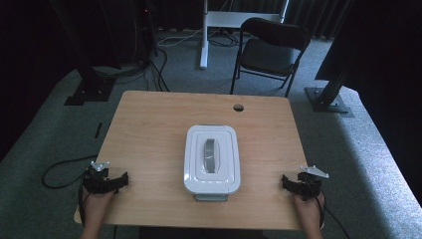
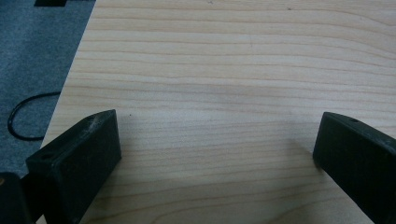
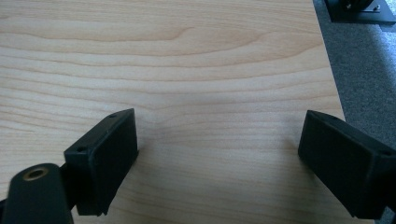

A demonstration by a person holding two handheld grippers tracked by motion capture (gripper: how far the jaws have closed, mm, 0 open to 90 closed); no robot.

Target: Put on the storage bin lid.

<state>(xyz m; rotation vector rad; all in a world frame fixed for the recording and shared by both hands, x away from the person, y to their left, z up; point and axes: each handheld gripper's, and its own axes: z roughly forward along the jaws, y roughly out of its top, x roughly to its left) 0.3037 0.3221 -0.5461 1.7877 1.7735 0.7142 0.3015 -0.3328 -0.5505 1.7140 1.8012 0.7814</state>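
Your left gripper (image 1: 110, 180) rests near the front left corner of the table (image 1: 149, 124), its jaws spread wide with nothing between them; in the left gripper view (image 2: 217, 140) you see bare wood grain in the gap, and the jaws sit low over the surface, though whether they touch it is hard to tell. Your right gripper (image 1: 293, 185) mirrors it near the front right corner, jaws just as far apart and holding nothing, with plain tabletop showing between them in the right gripper view (image 3: 219, 140) and the table's right edge close beside the outer jaw. Between your two hands, at the middle of the table and toward your side, sits the white lidded container (image 1: 212, 159), well apart from both grippers. Its lid is on, and the grey handle (image 1: 211, 155) lies flat along the lid's centre. Beyond the table, a black folding chair (image 1: 271, 50) stands on the grey carpet.
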